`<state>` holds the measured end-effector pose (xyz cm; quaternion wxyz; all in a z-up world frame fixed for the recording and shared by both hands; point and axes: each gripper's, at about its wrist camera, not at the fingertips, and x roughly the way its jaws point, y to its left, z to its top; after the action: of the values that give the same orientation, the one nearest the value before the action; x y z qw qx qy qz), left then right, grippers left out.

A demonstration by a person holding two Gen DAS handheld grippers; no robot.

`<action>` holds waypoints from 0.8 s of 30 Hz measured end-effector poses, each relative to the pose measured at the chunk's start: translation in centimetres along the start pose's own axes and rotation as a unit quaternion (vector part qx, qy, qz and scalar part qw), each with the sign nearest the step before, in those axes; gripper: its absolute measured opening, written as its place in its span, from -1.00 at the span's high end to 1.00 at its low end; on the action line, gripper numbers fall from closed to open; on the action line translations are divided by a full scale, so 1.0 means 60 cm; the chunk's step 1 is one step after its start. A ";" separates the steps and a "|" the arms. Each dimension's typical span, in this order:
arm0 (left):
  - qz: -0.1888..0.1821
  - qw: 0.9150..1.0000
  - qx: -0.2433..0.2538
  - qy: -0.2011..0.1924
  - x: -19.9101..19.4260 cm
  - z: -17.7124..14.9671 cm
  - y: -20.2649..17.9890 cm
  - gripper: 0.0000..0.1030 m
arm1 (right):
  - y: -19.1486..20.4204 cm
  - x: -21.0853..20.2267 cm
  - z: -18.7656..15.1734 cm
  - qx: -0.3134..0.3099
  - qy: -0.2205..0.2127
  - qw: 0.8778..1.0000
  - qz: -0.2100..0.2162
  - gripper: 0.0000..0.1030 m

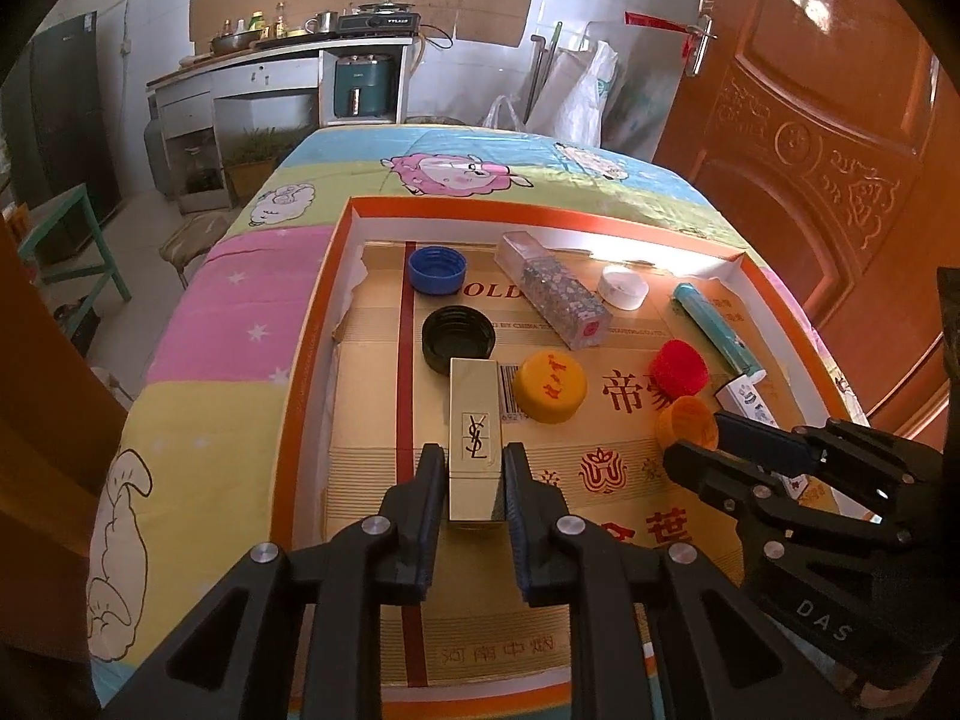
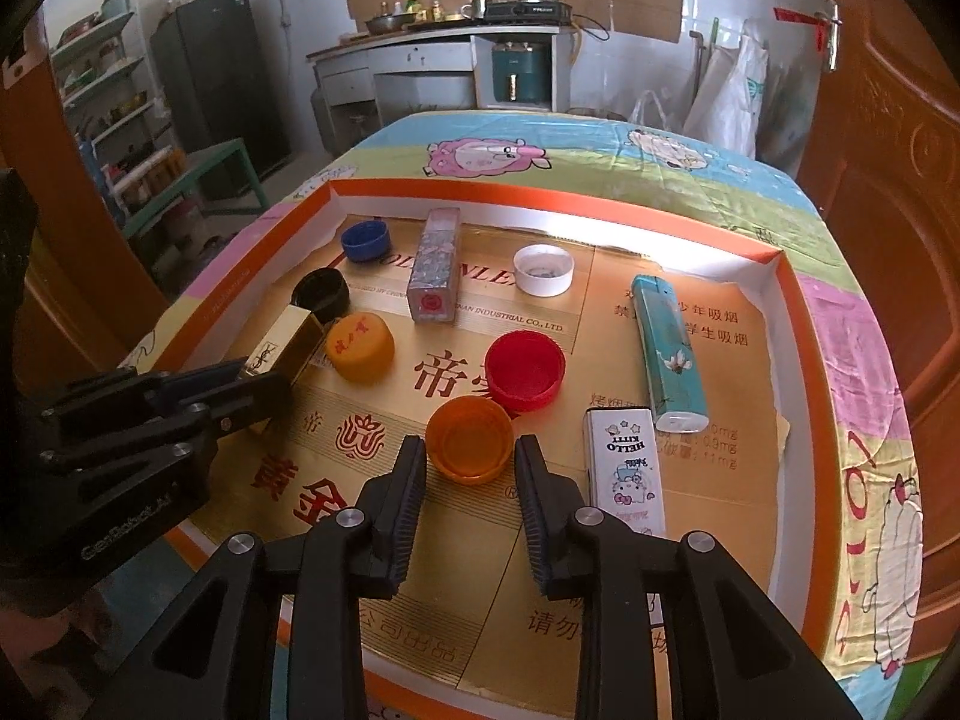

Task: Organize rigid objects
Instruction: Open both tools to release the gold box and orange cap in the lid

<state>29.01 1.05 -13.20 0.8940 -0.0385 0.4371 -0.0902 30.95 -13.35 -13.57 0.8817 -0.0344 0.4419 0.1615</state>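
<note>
A shallow orange-rimmed cardboard tray (image 1: 318,324) (image 2: 798,300) holds the objects. My left gripper (image 1: 474,468) is shut on a gold YSL lipstick case (image 1: 475,438), also in the right wrist view (image 2: 282,348). My right gripper (image 2: 469,456) is open around an orange cap (image 2: 469,444), jaws either side, touching unclear; the cap also shows in the left wrist view (image 1: 687,426). Nearby lie a yellow cap (image 2: 360,347), red cap (image 2: 525,369), black cap (image 1: 459,339), blue cap (image 1: 437,269), white cap (image 2: 543,269), a glitter case (image 1: 552,297), a teal lighter (image 2: 669,354) and a Hello Kitty box (image 2: 630,468).
The tray rests on a table with a cartoon sheep cloth (image 1: 228,312). A brown door (image 1: 828,138) stands at the right. A kitchen counter (image 1: 270,60), a dark fridge (image 2: 216,78) and a green stool (image 1: 72,228) lie beyond.
</note>
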 end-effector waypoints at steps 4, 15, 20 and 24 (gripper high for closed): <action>0.001 1.000 -0.001 -0.004 -0.007 0.000 0.000 0.58 | 0.000 -0.002 0.000 0.000 0.000 1.000 -0.001 0.22; 0.009 1.000 0.006 -0.022 -0.039 0.000 -0.010 0.48 | -0.007 -0.036 -0.005 0.015 -0.014 1.000 -0.010 0.11; 0.018 0.999 0.015 -0.038 -0.066 -0.004 -0.021 0.48 | -0.009 -0.062 -0.014 0.026 -0.024 0.999 -0.015 0.11; 0.022 0.998 0.015 -0.050 -0.090 -0.009 -0.030 0.48 | -0.007 -0.086 -0.023 0.034 -0.031 0.999 -0.017 0.11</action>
<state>25.10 0.35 -9.11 0.9170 -0.0197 0.3913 -0.0747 27.13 -15.35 -10.36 0.8984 -0.0072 0.4186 0.1326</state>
